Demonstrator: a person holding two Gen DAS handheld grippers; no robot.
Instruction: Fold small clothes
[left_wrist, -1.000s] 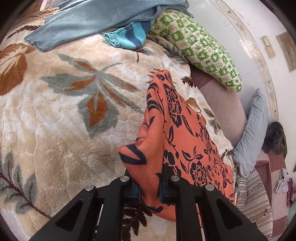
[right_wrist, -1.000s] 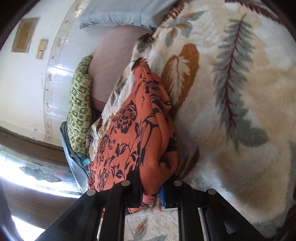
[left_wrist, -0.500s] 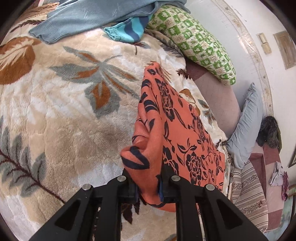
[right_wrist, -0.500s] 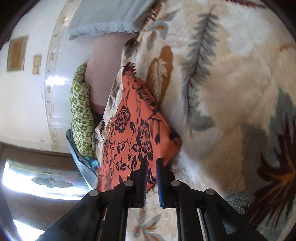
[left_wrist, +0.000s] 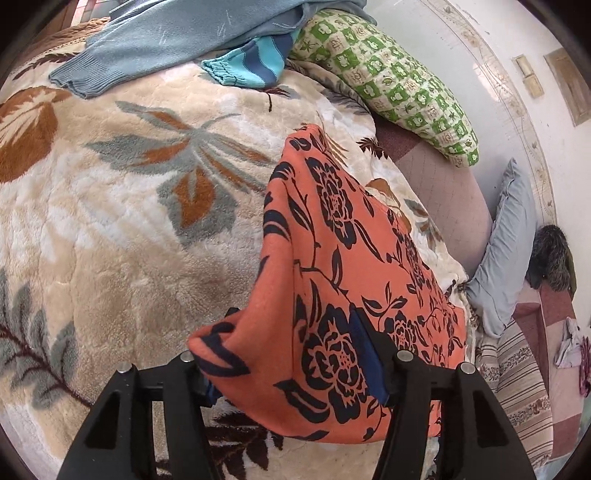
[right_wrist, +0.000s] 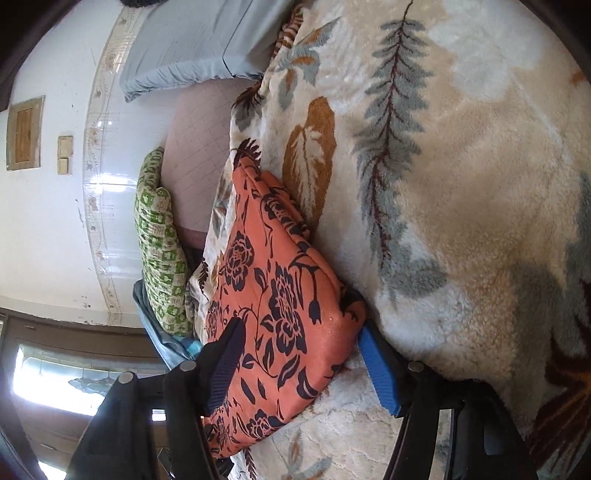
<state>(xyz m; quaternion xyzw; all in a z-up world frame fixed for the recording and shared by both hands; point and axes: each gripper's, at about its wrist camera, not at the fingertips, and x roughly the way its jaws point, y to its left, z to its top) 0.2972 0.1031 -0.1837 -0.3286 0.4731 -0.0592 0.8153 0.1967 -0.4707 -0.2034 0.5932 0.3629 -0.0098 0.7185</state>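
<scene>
Orange garment (left_wrist: 354, 266) with black flowers; cream blanket (left_wrist: 122, 206) with grey-rust leaves; green-checked pillow (left_wrist: 399, 88).

The orange floral cloth (left_wrist: 332, 280) is covering the left hand-held gripper (left_wrist: 291, 365) pads. The blue sweater (left_wrist: 177, 33) is running past the top edge.

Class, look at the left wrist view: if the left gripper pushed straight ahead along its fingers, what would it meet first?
The orange floral garment. It already lies between the open fingers of the left gripper and stretches ahead of them. Beyond it, probably the leaf-patterned blanket, though depth is hard to judge.
</scene>
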